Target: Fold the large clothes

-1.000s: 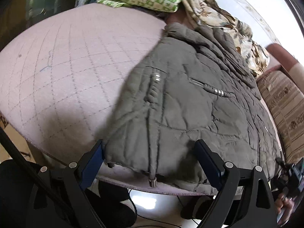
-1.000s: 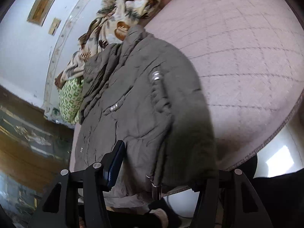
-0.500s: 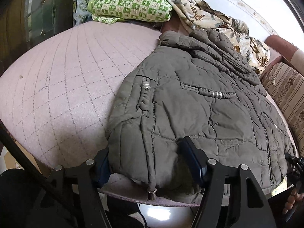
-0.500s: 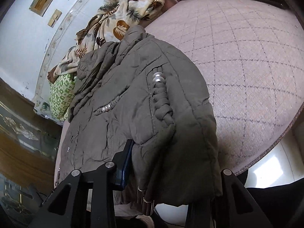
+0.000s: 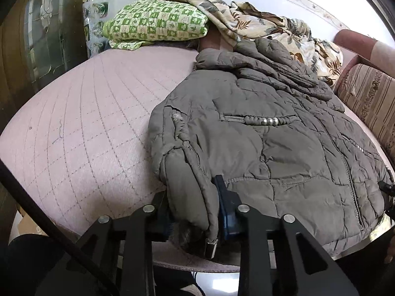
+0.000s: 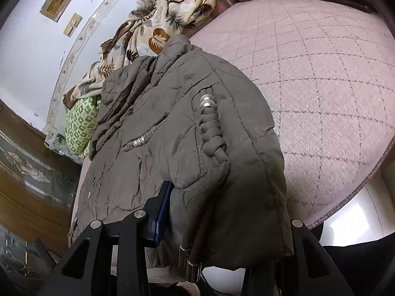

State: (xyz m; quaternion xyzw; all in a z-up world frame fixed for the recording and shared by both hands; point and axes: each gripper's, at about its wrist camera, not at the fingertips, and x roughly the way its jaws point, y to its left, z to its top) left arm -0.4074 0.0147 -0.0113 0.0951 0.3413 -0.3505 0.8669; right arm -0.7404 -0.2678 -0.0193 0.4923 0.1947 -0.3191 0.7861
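- The olive-grey quilted puffer jacket point(image 5: 271, 135) lies mid-frame on the pink quilted bed cover point(image 5: 86, 123).
- Left gripper point(image 5: 192, 204), just closed, pinches the jacket's hem at bottom centre.
- Right gripper point(image 6: 229, 222) apparently clamps the hem; one finger is hidden.

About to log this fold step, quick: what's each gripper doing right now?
Left gripper: jaws just closed, pinching the hem of the grey jacket.
Right gripper: clamped on a thick bunch of the same jacket's hem.

the jacket point(image 5: 284, 153) is matt, crinkled padded cloth with shiny metal beads point(image 5: 270, 121). the bed cover point(image 5: 81, 123) is rough quilted fabric.
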